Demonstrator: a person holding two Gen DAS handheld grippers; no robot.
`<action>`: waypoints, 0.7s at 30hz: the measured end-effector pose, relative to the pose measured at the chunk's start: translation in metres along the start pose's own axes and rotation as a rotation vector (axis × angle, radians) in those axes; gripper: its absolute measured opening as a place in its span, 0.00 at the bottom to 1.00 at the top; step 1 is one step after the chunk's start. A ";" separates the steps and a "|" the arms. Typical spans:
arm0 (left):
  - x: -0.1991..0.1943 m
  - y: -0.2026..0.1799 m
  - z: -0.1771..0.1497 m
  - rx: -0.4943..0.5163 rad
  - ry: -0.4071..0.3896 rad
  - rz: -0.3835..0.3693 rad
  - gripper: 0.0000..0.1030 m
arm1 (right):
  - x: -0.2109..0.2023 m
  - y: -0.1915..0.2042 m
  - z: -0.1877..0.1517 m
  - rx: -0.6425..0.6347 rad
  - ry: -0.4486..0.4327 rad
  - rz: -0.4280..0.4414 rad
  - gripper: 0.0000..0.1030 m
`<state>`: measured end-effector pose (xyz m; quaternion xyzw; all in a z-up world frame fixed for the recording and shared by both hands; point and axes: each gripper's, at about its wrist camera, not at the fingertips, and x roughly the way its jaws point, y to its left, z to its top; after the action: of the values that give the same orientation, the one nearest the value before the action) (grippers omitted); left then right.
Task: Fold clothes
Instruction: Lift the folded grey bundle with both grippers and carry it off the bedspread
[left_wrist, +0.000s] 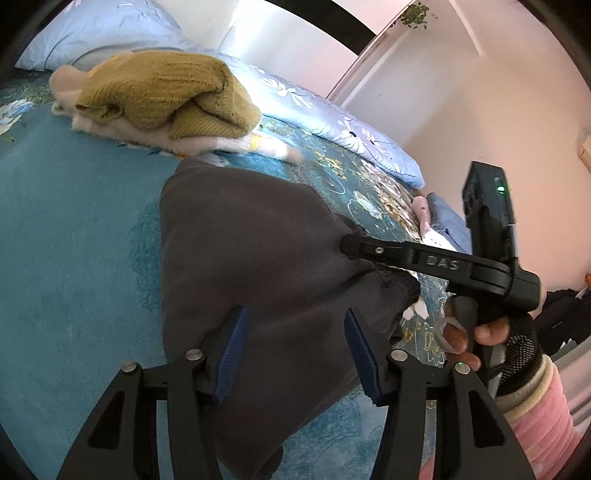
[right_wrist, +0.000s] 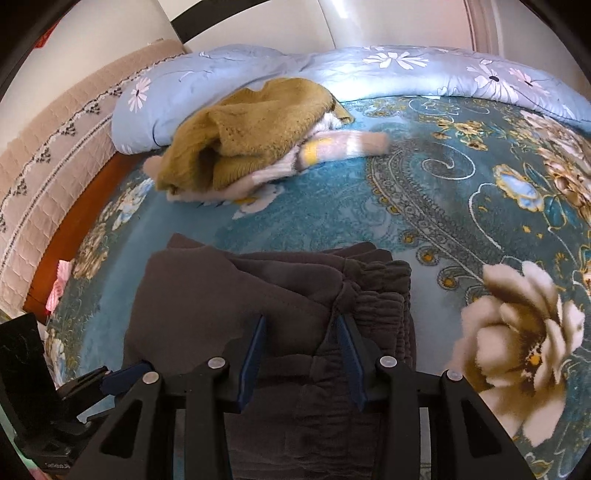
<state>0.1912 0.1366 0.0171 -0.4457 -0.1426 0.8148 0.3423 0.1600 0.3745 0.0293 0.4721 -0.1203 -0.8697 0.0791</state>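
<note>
A dark grey garment (left_wrist: 258, 258) with a gathered elastic waistband (right_wrist: 380, 295) lies folded on the teal floral bedspread (left_wrist: 74, 240). My left gripper (left_wrist: 295, 328) hangs open just over it, its blue pads (left_wrist: 232, 354) apart with smooth cloth under them. My right gripper (right_wrist: 301, 325) also stands open over the garment near the waistband. Its right fingertip (right_wrist: 341, 321) touches a small pucker of cloth. In the left wrist view the right gripper's finger (left_wrist: 369, 251) points left at the garment's creased edge, held by a hand (left_wrist: 480, 332) in a pink sleeve.
A mustard knit sweater (left_wrist: 166, 92) lies on pale fluffy clothing (right_wrist: 332, 146) farther up the bed. A light blue floral quilt (right_wrist: 369, 66) runs along the head of the bed. More clothes (left_wrist: 439, 218) sit at the bed's far edge. A beige padded wall (right_wrist: 55, 129) borders the bed.
</note>
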 end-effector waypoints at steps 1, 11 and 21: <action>0.000 0.002 0.000 -0.008 0.001 -0.002 0.54 | -0.005 0.002 -0.001 -0.002 -0.003 -0.001 0.43; 0.002 0.007 0.001 -0.041 0.006 -0.012 0.54 | -0.040 0.016 -0.045 -0.089 -0.016 -0.034 0.43; -0.001 0.010 0.001 -0.054 0.002 -0.043 0.54 | -0.027 0.000 -0.046 -0.005 -0.027 0.010 0.44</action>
<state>0.1863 0.1288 0.0124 -0.4526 -0.1738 0.8026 0.3476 0.2130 0.3749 0.0271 0.4595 -0.1214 -0.8760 0.0828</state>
